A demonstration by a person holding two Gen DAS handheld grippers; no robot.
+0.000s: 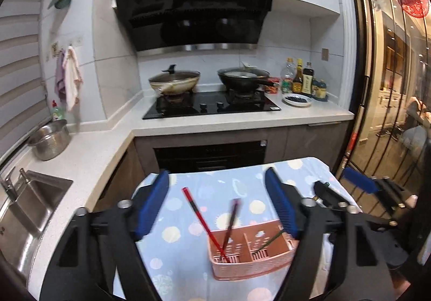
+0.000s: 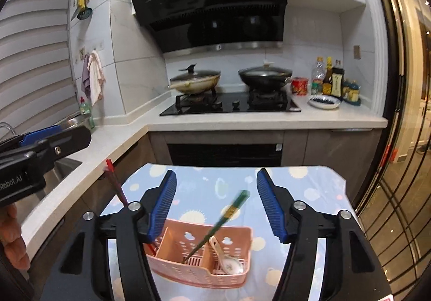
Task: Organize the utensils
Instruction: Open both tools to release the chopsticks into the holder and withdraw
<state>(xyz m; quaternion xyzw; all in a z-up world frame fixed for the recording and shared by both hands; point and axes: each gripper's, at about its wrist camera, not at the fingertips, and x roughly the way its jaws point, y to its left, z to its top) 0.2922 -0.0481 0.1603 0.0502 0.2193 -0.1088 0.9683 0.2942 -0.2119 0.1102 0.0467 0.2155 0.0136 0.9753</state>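
Note:
A pink slotted utensil basket [image 1: 250,264] [image 2: 237,236] sits on a small table with a blue patterned cloth [image 1: 194,182] [image 2: 210,179]. Red chopsticks [image 1: 200,216] [image 2: 114,182] stand in its left compartment. A green chopstick [image 2: 229,213] [image 1: 270,240] leans in the middle compartment. A white ceramic spoon [image 2: 227,260] lies in the right compartment. My left gripper [image 1: 218,182] is open above the basket, empty. My right gripper [image 2: 216,179] is open above the basket, empty.
An L-shaped white counter [image 1: 89,155] holds a sink [image 1: 32,209] and a steel colander [image 1: 51,139] at the left. A black hob [image 1: 210,105] with two pans is behind the table. Sauce bottles [image 1: 301,80] stand at the right. A glass door [image 1: 390,85] is at the right.

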